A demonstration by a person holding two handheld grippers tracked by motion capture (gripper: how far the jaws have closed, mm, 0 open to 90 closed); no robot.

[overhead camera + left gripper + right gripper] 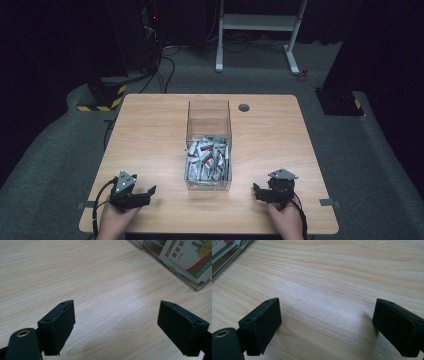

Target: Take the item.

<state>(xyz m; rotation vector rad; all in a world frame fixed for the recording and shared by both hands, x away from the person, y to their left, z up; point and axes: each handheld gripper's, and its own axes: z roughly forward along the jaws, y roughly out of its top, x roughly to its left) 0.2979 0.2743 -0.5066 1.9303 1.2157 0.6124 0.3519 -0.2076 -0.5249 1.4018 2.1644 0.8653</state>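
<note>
Both my tongs sit low near the table's (150, 130) near edge, left gripper (116, 325) and right gripper (327, 325) gaping wide, holding nothing. The clear box (209, 115) of packets (207, 157) stands between them; those thin walls could catch a jaw and skid.

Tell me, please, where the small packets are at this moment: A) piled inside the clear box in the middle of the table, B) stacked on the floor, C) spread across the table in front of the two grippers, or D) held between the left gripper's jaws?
A: the packets lie heaped inside the clear box, while the left gripper and right gripper are open over bare wood.
</note>
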